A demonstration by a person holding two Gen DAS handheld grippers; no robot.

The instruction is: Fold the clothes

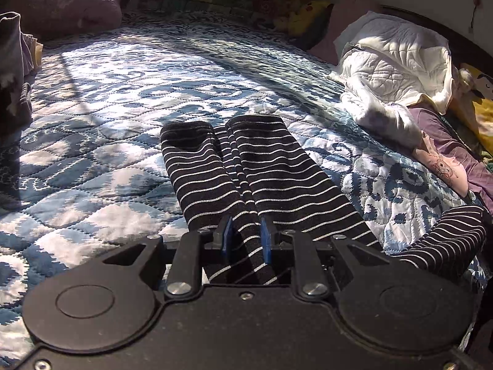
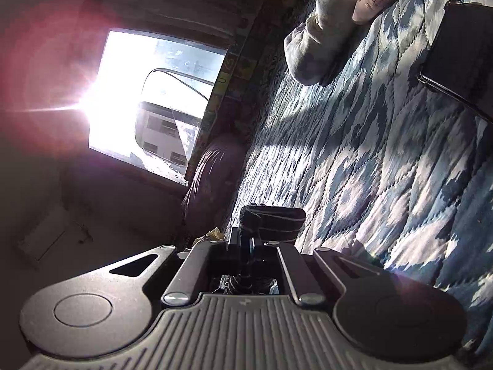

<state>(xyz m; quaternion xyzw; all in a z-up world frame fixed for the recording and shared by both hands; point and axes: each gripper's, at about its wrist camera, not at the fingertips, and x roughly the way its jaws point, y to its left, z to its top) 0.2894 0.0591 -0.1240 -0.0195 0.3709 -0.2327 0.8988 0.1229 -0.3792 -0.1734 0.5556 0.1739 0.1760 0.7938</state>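
Between the left tool's point(image 1: 246, 234) blue pads, striped black clothing point(image 1: 262, 166) is clamped on the quilted bed point(image 1: 107, 123); the right tool point(image 2: 248, 240) pinches its dark edge. No readable writing.

left wrist view skims low across the quilt point(image 1: 129, 98); right view, rolled sideways, shares it.

bed point(image 1: 117, 98), blue-white quilted cover | on it: striped garment point(image 1: 246, 166), white blanket point(image 1: 397, 71), purple pillow point(image 1: 64, 6)
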